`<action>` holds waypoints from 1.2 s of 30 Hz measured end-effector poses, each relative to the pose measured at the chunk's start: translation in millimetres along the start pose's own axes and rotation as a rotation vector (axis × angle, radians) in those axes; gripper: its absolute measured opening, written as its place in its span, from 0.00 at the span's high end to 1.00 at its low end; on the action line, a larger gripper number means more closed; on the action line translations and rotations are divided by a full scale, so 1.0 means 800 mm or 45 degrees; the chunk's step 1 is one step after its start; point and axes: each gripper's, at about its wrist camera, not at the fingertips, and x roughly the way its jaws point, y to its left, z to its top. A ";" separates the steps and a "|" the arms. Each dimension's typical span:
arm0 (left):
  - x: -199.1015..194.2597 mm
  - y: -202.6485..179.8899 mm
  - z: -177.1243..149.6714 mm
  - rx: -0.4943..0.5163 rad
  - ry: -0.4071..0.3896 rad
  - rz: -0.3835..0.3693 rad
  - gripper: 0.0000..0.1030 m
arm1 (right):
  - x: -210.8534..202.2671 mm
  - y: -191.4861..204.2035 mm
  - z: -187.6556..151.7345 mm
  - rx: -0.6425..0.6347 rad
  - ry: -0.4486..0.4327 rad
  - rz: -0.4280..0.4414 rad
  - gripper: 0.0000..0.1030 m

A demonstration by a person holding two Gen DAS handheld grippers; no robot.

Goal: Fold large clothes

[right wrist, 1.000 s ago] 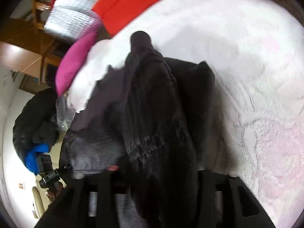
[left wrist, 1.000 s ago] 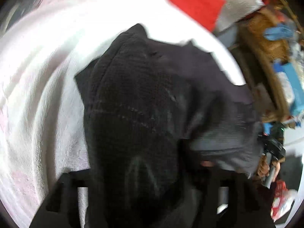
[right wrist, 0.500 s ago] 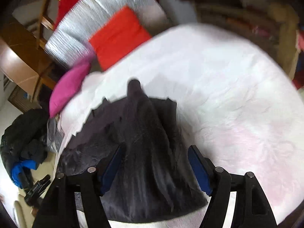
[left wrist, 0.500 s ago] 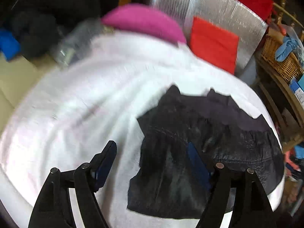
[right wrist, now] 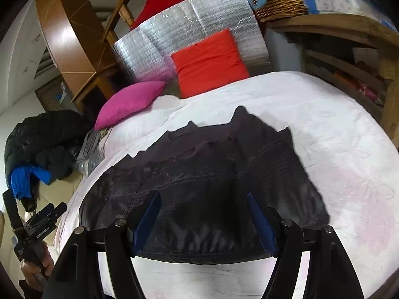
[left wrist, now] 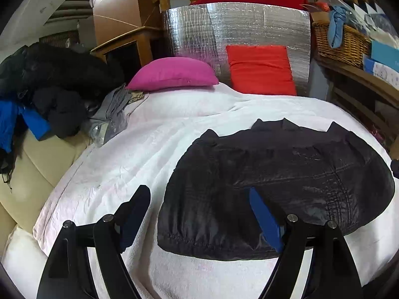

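Note:
A black quilted jacket [left wrist: 286, 179] lies folded flat on the white blanket [left wrist: 174, 129] of a bed, its hem towards me. My left gripper [left wrist: 198, 194] hovers above the jacket's near left corner. Its jaws are opening and nothing is between them; one fingertip is over the blanket, the other over the cloth. In the right wrist view the same jacket [right wrist: 212, 174] fills the middle. My right gripper [right wrist: 203, 196] hangs open above its near edge, clear of the fabric. A hand [right wrist: 37, 266] shows at the lower left of that view.
A pink cushion [left wrist: 174, 74] and a red cushion [left wrist: 260, 69] lean at the bed's far end against a silver foil panel [left wrist: 237, 27]. Dark and blue clothes [left wrist: 49, 87] are heaped at the left. Wooden shelves with a wicker basket [left wrist: 341, 42] stand at the right.
Both grippers were down in the jacket's cloth a second ago. They have let go and drawn back and up, and the jacket now lies spread on the blanket.

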 end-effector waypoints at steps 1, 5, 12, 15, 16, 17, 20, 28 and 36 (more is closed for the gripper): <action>0.002 -0.001 -0.001 0.001 0.007 0.003 0.20 | 0.005 0.002 -0.001 0.001 0.009 0.004 0.28; 0.006 -0.004 -0.005 -0.003 0.043 0.022 0.20 | 0.019 0.001 -0.002 0.027 0.033 0.013 0.28; 0.021 0.002 -0.009 -0.029 0.083 0.027 0.20 | 0.025 0.005 -0.001 0.037 0.039 0.036 0.28; 0.027 0.002 -0.010 -0.029 0.098 0.032 0.20 | 0.036 0.004 -0.005 0.044 0.075 0.019 0.28; 0.028 0.002 -0.011 -0.028 0.101 0.032 0.20 | 0.038 0.003 -0.006 0.047 0.085 0.013 0.28; 0.030 0.002 -0.012 -0.027 0.110 0.035 0.20 | 0.041 0.002 -0.007 0.050 0.094 0.006 0.28; 0.032 0.004 -0.013 -0.033 0.118 0.039 0.20 | 0.040 -0.002 -0.007 0.054 0.085 0.000 0.28; 0.045 0.017 -0.017 -0.029 0.174 0.068 0.20 | 0.022 -0.038 0.007 0.171 0.037 -0.014 0.27; 0.047 0.046 -0.019 -0.080 0.194 0.111 0.20 | -0.008 -0.120 0.012 0.449 -0.036 -0.078 0.27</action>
